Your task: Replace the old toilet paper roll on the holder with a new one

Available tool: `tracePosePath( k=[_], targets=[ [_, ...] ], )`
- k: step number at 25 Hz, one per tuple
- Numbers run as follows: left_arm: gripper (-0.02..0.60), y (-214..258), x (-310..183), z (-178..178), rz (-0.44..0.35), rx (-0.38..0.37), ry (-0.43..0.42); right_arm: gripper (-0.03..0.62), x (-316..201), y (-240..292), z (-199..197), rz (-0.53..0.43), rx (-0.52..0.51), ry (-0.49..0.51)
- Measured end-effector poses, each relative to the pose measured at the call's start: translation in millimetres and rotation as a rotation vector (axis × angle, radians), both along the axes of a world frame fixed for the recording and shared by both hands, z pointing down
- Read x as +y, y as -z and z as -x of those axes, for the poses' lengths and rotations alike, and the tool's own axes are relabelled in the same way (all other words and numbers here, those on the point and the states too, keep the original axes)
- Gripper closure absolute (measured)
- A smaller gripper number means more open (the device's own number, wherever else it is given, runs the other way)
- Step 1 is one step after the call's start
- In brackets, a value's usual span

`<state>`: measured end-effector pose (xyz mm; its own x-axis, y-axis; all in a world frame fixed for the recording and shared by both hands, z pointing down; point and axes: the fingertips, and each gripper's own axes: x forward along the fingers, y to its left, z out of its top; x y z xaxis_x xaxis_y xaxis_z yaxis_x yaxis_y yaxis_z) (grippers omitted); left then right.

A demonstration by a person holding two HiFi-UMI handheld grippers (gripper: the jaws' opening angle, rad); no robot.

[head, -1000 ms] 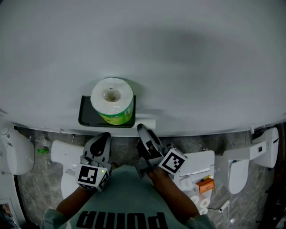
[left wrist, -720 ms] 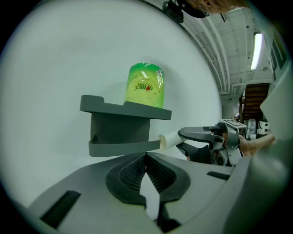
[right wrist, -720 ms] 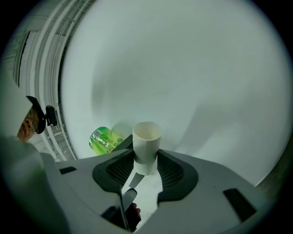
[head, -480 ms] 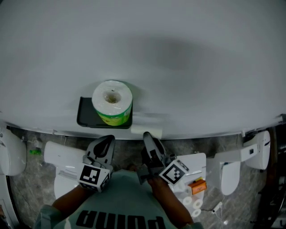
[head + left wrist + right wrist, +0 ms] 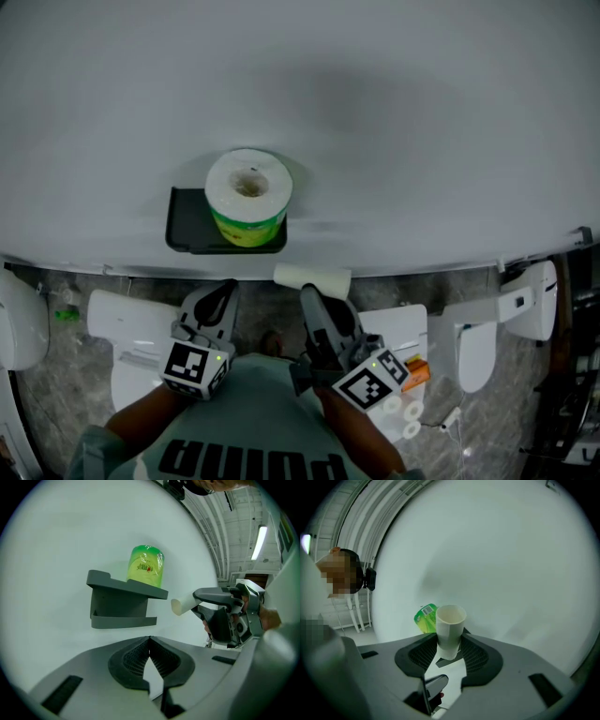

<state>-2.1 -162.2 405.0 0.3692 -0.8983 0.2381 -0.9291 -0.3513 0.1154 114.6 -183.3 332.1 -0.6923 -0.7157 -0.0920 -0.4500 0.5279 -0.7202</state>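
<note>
Head view, wrapped roll [image 5: 248, 190] on holder [image 5: 185, 221]

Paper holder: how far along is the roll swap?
Done: the empty cardboard tube is off the holder, and nothing hangs under its shelf. In hand: the right gripper is shut on that tube; the left gripper is shut and empty. Left: get rid of the tube, then take the green-wrapped new roll standing on the shelf and mount it.

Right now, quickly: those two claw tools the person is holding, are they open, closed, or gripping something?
Left gripper: closed, nothing between its jaws.
Right gripper: closed on the bare cardboard tube.
</note>
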Motion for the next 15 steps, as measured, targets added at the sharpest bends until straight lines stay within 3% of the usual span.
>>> tracePosePath(
  k=[9, 15],
  targets=[
    [0.578, 14.6, 15.4, 33.9, -0.032, 0.053, 0.057, 0.428, 24.0, 42.1, 40.2, -0.124, 0.156, 0.025],
    [0.578, 14.3, 23.4, 58.1, -0.039, 0.061, 0.085, 0.428, 29.6, 66.3, 78.2, -0.248, 0.342, 0.048]
  ],
)
